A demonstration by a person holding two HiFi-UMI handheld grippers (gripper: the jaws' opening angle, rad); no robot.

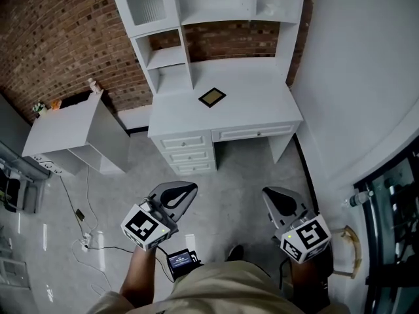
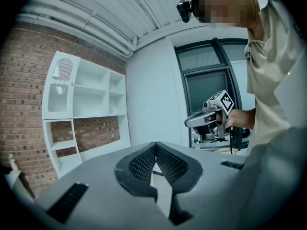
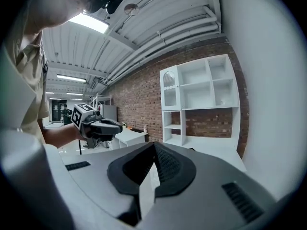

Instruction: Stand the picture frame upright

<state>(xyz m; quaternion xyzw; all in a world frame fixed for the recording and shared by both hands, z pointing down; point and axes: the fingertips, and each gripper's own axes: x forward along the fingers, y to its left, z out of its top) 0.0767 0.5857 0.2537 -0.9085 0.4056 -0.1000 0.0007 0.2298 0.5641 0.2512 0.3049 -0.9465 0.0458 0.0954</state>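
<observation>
Two hand-held grippers, closed, apparently empty

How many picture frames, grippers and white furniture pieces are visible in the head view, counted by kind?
Picture frame: 1
Grippers: 2, the left gripper and the right gripper
White furniture: 2, the desk with shelves and the side table
Total: 5

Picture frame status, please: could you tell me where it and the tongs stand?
Left tongs and right tongs shut, empty, short of the desk. Picture frame flat on it, untouched. Nothing in the way.
</observation>
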